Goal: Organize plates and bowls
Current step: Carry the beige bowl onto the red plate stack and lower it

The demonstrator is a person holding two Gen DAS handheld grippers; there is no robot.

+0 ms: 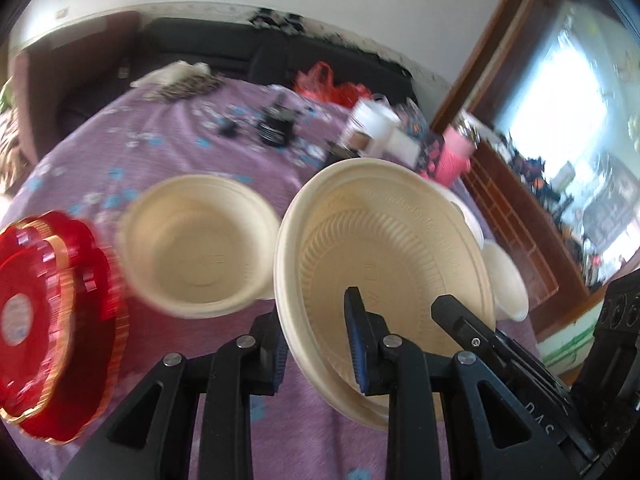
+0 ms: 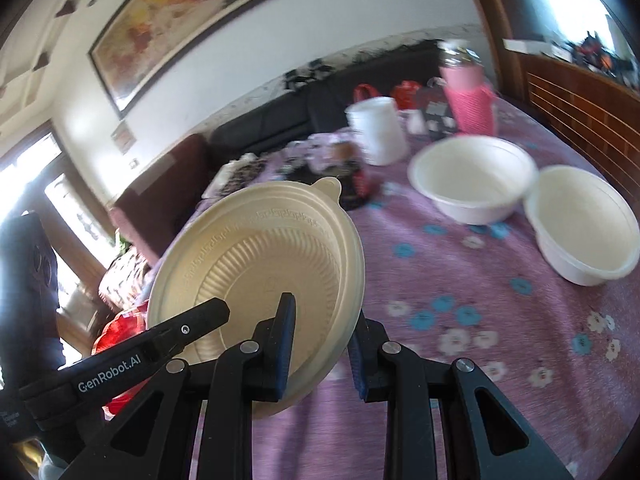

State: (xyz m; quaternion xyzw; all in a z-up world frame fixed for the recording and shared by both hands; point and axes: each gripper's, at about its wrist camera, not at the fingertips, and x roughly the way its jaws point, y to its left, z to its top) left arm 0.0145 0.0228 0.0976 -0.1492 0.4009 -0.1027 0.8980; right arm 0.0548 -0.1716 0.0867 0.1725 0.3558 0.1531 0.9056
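left gripper: closed on the rim of the round cream ribbed plastic plate | right gripper: clamped on the same plate's other rim | plate: held tilted above the purple flowered tablecloth, beside a cream bowl

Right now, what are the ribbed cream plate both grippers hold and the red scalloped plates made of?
Ribbed cream plate: looks like moulded plastic or pressed fibre, matte, with embossed ridges and rim lettering. Red scalloped plates: likely glossy translucent plastic with gold-trimmed edges, though blurred.
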